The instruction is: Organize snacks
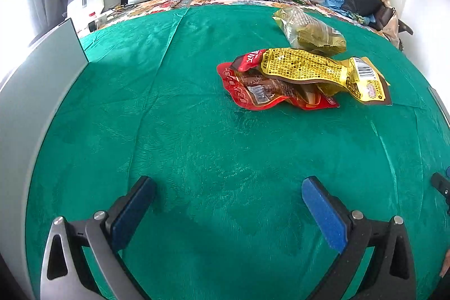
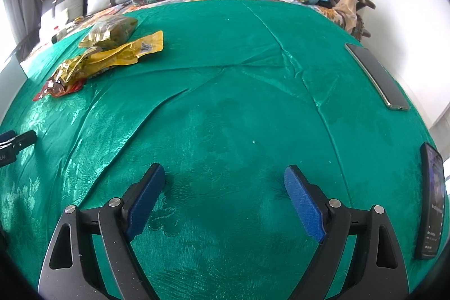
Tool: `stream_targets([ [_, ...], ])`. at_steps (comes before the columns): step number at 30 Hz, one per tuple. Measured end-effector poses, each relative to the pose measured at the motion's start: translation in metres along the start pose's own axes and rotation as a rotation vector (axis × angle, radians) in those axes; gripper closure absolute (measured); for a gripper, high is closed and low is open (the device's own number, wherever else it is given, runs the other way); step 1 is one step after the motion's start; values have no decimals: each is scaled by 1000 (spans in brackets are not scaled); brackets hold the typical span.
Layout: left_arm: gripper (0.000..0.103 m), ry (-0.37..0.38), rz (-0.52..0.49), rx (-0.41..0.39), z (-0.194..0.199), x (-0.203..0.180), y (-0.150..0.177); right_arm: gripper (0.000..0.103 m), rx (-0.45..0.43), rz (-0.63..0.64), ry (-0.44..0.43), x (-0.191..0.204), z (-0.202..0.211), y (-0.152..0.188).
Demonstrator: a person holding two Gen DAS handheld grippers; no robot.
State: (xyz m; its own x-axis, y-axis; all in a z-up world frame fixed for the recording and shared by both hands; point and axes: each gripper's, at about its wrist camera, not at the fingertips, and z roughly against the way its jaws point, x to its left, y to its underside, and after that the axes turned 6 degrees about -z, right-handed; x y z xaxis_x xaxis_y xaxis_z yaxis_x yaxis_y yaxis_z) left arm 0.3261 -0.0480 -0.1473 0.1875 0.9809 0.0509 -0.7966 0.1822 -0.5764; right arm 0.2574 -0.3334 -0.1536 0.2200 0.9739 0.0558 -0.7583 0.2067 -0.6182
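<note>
- Snack pile sits on the green cloth (image 1: 197,131) over the bed: a red packet (image 1: 253,92) at the bottom, a yellow packet (image 1: 309,66) lying across it, and an olive-gold bag (image 1: 312,30) just behind, touching them.
- From my left tongs (image 1: 227,187) the pile is ahead and a bit right, well apart. From my right tongs (image 2: 225,173) it's far off to the upper left.
- Both tongs are spread wide with nothing between the blue pads, tips low over bare cloth.
- Two phones (image 2: 377,75) lie near the right edge; the nearer one is partly cut off. Packet print is too small to read.
</note>
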Motion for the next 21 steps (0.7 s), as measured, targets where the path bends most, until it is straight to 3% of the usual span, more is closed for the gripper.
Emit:
stream_targets([
  [9,0,-1,0,0,0,0,0,4,14,1,-11,7,-20,-25],
  [21,0,-2,0,0,1,0,0,4,17,2,-17,7,-23,-31],
])
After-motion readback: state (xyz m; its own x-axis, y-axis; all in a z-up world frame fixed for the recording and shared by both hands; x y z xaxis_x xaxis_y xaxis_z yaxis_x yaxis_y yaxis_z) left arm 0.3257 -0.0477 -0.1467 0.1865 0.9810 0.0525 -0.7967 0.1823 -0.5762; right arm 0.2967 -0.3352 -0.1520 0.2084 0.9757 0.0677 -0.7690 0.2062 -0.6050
